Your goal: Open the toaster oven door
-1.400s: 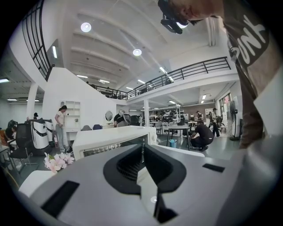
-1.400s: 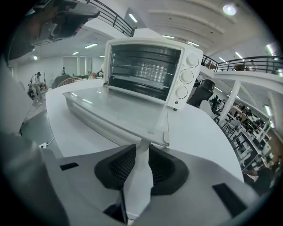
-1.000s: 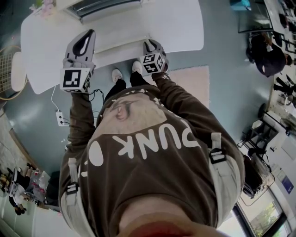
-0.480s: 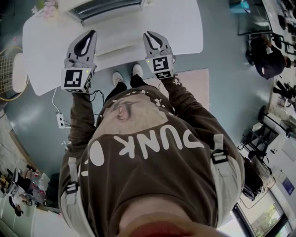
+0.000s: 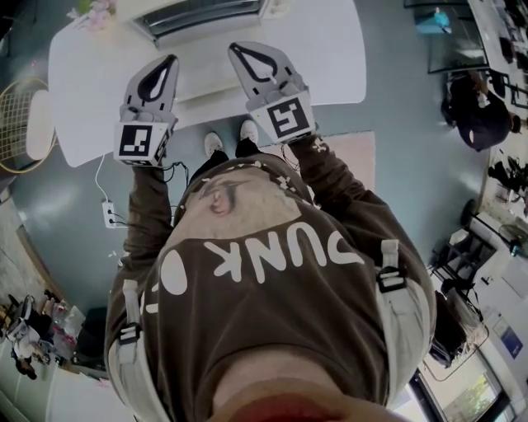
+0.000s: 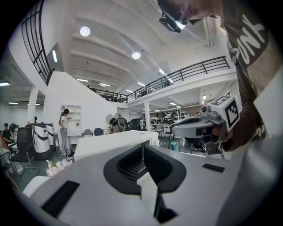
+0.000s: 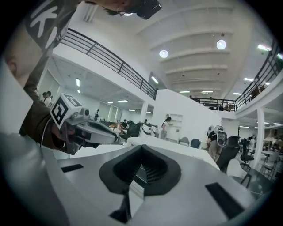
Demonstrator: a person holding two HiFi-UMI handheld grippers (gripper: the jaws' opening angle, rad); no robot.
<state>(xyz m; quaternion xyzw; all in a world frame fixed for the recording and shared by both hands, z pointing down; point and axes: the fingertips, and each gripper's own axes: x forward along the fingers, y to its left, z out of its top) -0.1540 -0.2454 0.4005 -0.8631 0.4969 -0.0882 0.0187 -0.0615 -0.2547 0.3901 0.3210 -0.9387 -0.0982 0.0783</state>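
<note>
Head view: toaster oven (image 5: 206,15) just beyond right gripper (image 5: 236,48).

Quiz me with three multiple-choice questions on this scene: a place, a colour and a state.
1. Where does the toaster oven stand? A. On the white table. B. On the floor. C. On a chair.
2. What colour is the person's sweatshirt? A. Red. B. Brown. C. White.
3. How do the jaws of the left gripper stand? A. Wide apart. B. Clamped on a cup. C. Together, nothing between.
Answers: 1 A, the head view shows it on the tabletop. 2 B, brown cloth fills that view. 3 C, the left gripper view shows the tips meeting.
</note>
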